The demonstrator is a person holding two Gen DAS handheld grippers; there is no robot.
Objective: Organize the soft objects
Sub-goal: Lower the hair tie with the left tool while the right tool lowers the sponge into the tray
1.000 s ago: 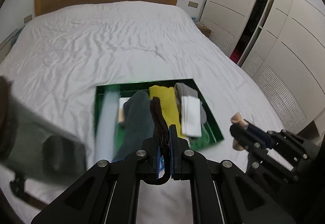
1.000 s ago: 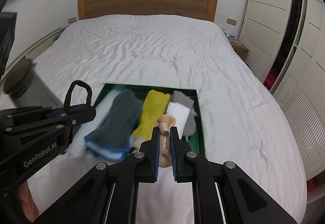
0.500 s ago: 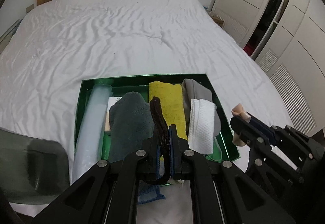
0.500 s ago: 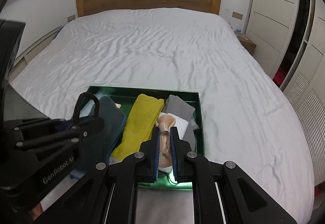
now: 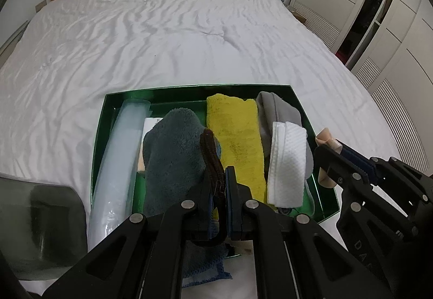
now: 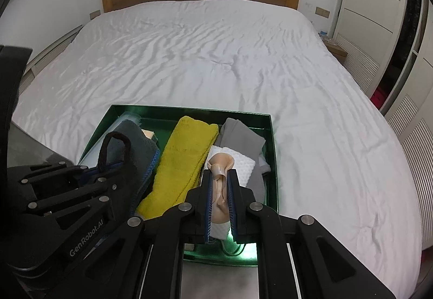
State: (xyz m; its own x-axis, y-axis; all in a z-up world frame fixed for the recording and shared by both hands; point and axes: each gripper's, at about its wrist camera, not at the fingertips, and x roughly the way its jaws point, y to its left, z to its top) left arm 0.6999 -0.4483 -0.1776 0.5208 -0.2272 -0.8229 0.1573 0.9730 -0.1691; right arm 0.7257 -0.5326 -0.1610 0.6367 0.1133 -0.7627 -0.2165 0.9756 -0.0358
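Both grippers have dropped closer to the green tray (image 5: 303, 106) on the bed (image 5: 162, 28). The left gripper (image 5: 219, 185) pinches a dark brown loop (image 5: 212, 155). The right gripper (image 6: 219, 190) clamps a beige fabric piece (image 6: 219, 163), both over the tray's folded cloths.

Folded cloths (image 5: 235, 136) crowd the tray (image 5: 127, 98); bed (image 5: 162, 36) lies open.

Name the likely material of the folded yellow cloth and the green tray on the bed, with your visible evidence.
Folded yellow cloth: probably terry or microfibre, since its surface looks fuzzy, matt and looped. Green tray: seemingly glossy metal or foil-coated card, because its thin, straight walls mirror the light; which one cannot be told.
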